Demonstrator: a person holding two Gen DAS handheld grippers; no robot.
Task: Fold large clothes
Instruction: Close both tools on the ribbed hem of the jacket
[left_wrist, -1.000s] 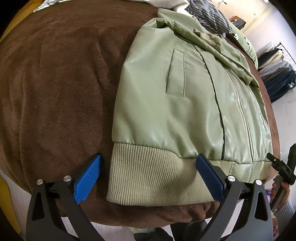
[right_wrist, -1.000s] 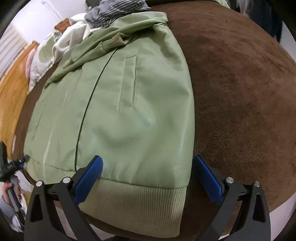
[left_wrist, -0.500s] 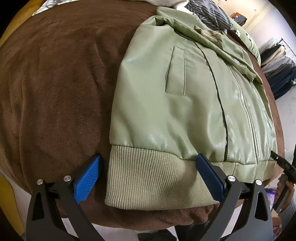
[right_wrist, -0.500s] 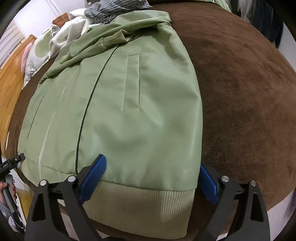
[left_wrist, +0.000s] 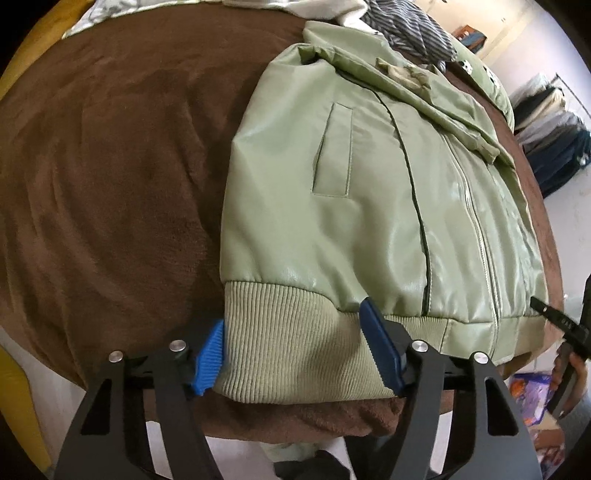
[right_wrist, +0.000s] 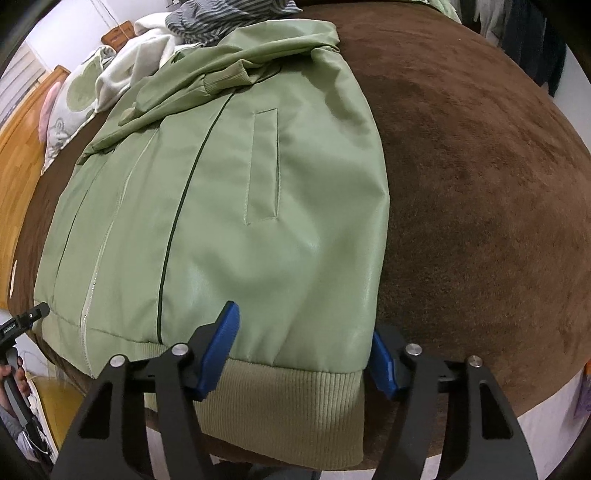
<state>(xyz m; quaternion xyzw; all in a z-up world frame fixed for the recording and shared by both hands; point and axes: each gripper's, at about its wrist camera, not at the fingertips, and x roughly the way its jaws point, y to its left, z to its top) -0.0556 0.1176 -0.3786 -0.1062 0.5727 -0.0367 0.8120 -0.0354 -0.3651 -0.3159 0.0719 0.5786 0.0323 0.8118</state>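
Observation:
A pale green jacket lies front up and zipped on a brown blanket, with its ribbed hem at the near bed edge. My left gripper straddles the hem's left corner. Its jaws are closing: one blue pad touches the hem's side edge and the other rests on the ribbing. My right gripper straddles the jacket's right hem corner. Its jaws are closing too, with one pad on the shell fabric and one at the side edge. The fabric is only lightly puckered at the pads.
Striped and white clothes and a patterned pillow are piled beyond the collar. A clothes rack stands at the far right and a wooden headboard at the left. The blanket drops off right under the hem.
Both grippers' jaws have narrowed from wide open to touching the hem corners between them. The hands have stayed roughly in place, and the jacket has barely shifted.

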